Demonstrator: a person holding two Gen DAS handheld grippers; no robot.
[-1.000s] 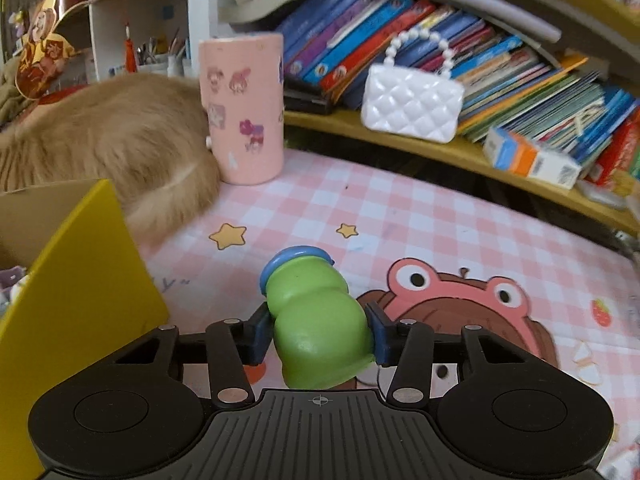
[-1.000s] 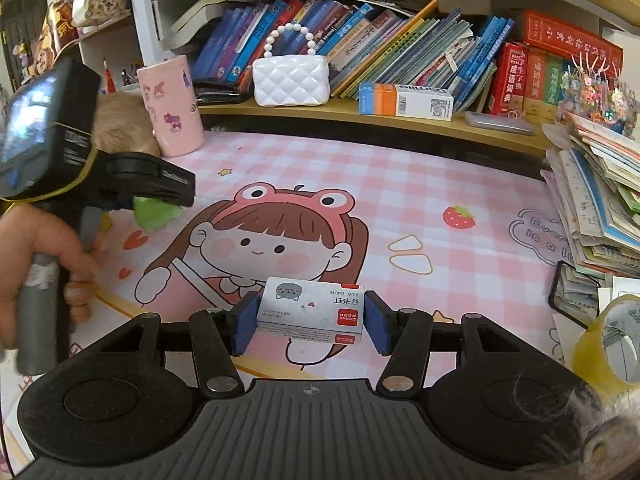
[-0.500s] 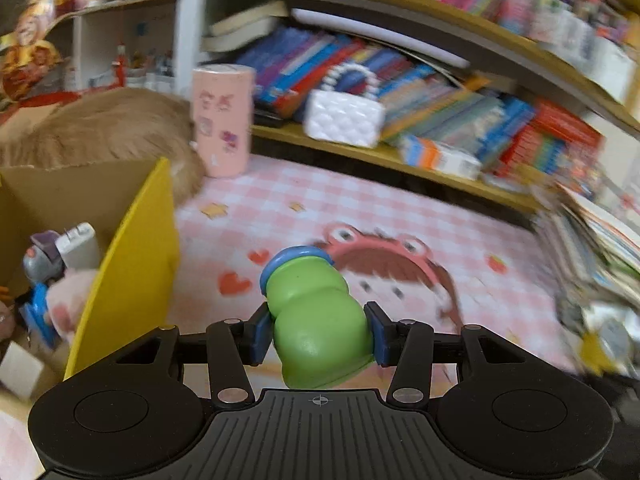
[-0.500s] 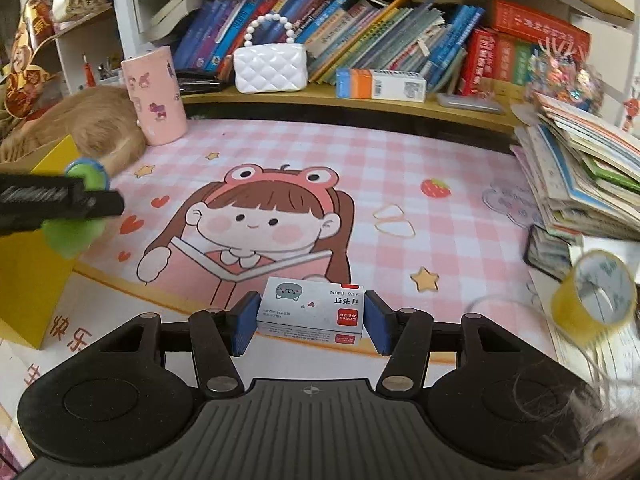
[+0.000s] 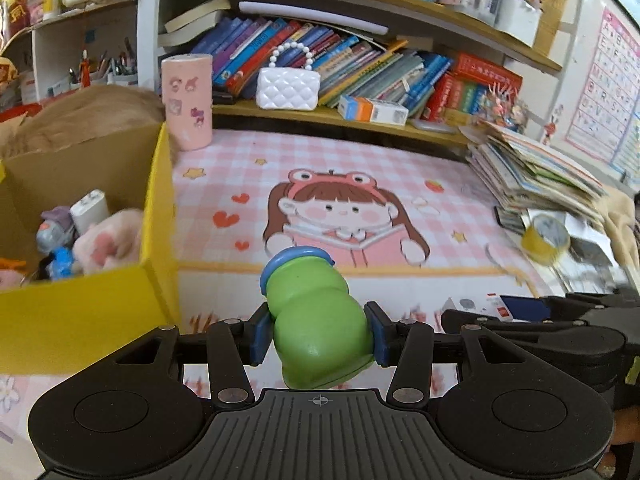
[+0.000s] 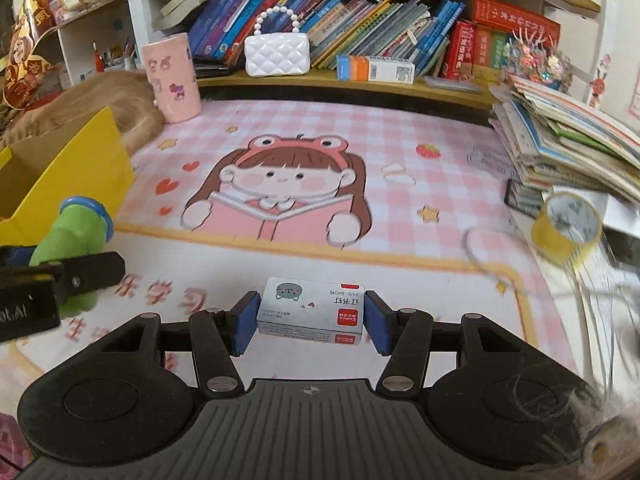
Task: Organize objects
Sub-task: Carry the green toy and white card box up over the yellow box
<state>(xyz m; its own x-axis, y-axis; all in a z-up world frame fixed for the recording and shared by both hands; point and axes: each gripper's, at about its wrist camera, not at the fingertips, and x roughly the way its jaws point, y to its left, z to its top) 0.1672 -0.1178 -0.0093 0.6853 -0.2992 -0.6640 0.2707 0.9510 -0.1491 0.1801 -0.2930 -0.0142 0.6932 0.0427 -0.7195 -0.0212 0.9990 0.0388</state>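
The left hand-held gripper (image 5: 316,338) clamps a green toy (image 5: 318,328) between its pads; the right hand-held gripper (image 6: 306,318) pinches a staple box (image 6: 310,310).

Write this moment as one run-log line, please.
left gripper: shut on green toy | right gripper: shut on staple box | yellow box: open, toys inside | phase: carrying

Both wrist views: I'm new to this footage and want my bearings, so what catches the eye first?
First, the bright green toy with a blue cap, clamped in the left gripper beside the open yellow box of toys at left. Next, the small white staple box held in the right gripper. Behind both lies the pink checked mat with its cartoon girl in a frog hat, below crowded bookshelves.
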